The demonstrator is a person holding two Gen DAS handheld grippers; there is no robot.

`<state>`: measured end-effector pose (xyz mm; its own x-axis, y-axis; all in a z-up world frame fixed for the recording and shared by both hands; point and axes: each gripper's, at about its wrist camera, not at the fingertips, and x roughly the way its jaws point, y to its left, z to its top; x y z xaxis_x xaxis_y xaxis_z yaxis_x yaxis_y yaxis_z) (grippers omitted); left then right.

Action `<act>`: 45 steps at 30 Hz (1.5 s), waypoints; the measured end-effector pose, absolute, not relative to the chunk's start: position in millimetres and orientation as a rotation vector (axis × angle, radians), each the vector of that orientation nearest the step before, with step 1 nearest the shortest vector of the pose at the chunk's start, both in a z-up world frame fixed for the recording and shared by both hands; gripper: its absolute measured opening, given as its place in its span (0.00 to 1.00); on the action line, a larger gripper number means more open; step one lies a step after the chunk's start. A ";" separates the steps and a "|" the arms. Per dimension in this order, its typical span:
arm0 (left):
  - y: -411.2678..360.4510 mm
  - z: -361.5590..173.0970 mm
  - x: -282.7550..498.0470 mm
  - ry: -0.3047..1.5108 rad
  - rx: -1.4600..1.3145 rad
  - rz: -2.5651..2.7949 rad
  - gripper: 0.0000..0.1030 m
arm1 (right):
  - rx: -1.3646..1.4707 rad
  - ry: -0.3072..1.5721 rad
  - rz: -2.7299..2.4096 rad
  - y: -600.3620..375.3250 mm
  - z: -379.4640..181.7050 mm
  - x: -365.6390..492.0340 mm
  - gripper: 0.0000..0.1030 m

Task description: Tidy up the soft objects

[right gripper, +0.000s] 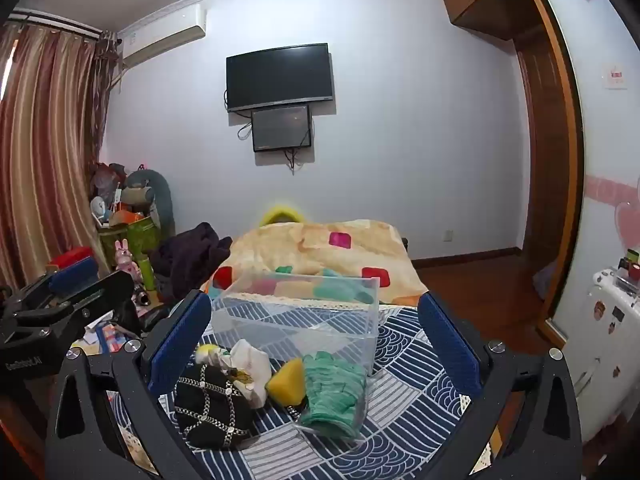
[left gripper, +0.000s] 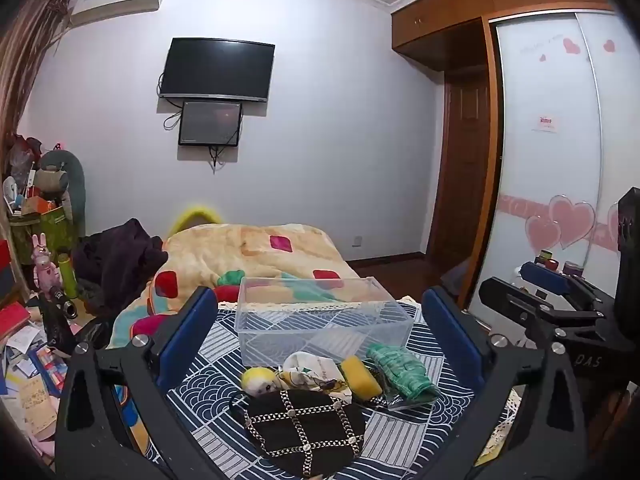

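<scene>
A clear plastic box (left gripper: pixel 320 316) (right gripper: pixel 304 312) stands empty on a blue-and-white patterned cloth (left gripper: pixel 400 432) (right gripper: pixel 404 364). In front of it lie a black chain-trimmed pouch (left gripper: pixel 304 428) (right gripper: pixel 210 410), a yellow-headed plush (left gripper: pixel 260 380), a white sock (left gripper: pixel 316 364) (right gripper: pixel 252 360), a yellow sponge (left gripper: pixel 360 376) (right gripper: pixel 288 384) and bagged green gloves (left gripper: pixel 404 372) (right gripper: pixel 334 392). My left gripper (left gripper: pixel 320 344) is open above the pile, holding nothing. My right gripper (right gripper: pixel 316 344) is open above it too, also empty.
A bed with a patchwork quilt (left gripper: pixel 256 256) (right gripper: pixel 320 252) lies behind the box. Clutter and toys (left gripper: pixel 44 264) fill the left side. A wardrobe (left gripper: pixel 552 140) and a white cabinet (right gripper: pixel 604 320) stand to the right. The other gripper (left gripper: pixel 560 304) (right gripper: pixel 56 300) shows at each view's edge.
</scene>
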<state>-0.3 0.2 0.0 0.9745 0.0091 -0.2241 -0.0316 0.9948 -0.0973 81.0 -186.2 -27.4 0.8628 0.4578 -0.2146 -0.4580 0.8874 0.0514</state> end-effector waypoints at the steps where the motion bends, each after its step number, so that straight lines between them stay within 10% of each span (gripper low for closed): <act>1: 0.3 0.1 -0.5 0.223 -0.098 0.028 1.00 | 0.002 0.216 0.482 -186.4 -27.4 80.6 1.00; 45: -4.4 -2.5 -2.5 0.214 -0.100 0.011 1.00 | 0.011 0.202 0.491 -185.5 -24.0 74.3 1.00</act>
<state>-2.5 -4.4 -2.5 0.9771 0.0000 -0.2128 -0.0214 0.9949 -0.0982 74.3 -185.5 -24.0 0.8624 0.4692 -0.1903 -0.4669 0.8823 0.0595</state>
